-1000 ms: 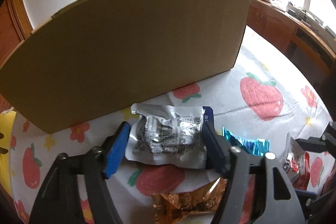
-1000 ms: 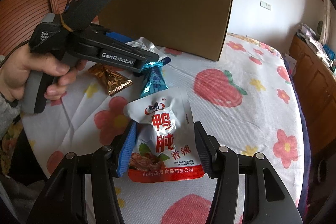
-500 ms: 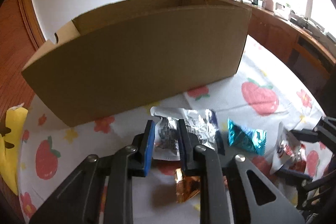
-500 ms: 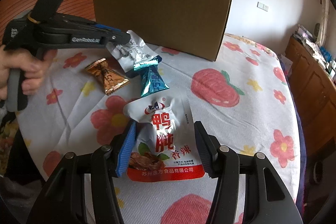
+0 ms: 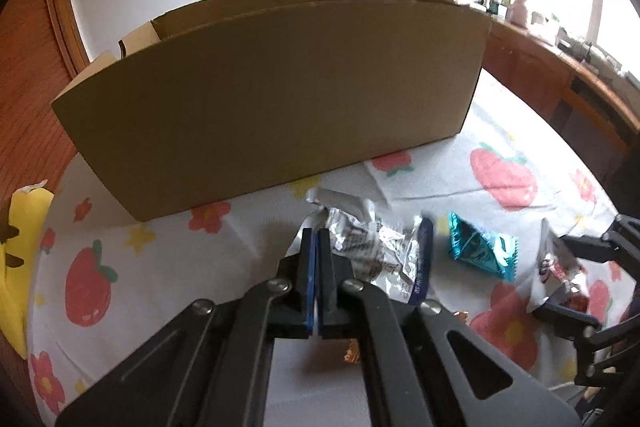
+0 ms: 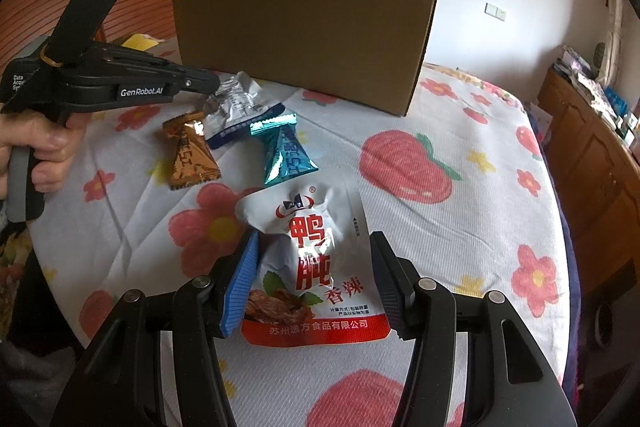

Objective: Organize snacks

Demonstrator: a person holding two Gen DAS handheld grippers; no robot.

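R-wrist only: orange packet (image 6: 191, 151) unobstructed

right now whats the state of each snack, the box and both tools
silver foil snack packet: edge pinched by left tool
left tool: shut on the packet
white pouch with red lettering: flat on cloth, between right tool's pads
right tool: around the pouch, contact unclear
orange wrapped candy: lying loose
teal wrapped candy: lying loose
brown cardboard box: upright, top open
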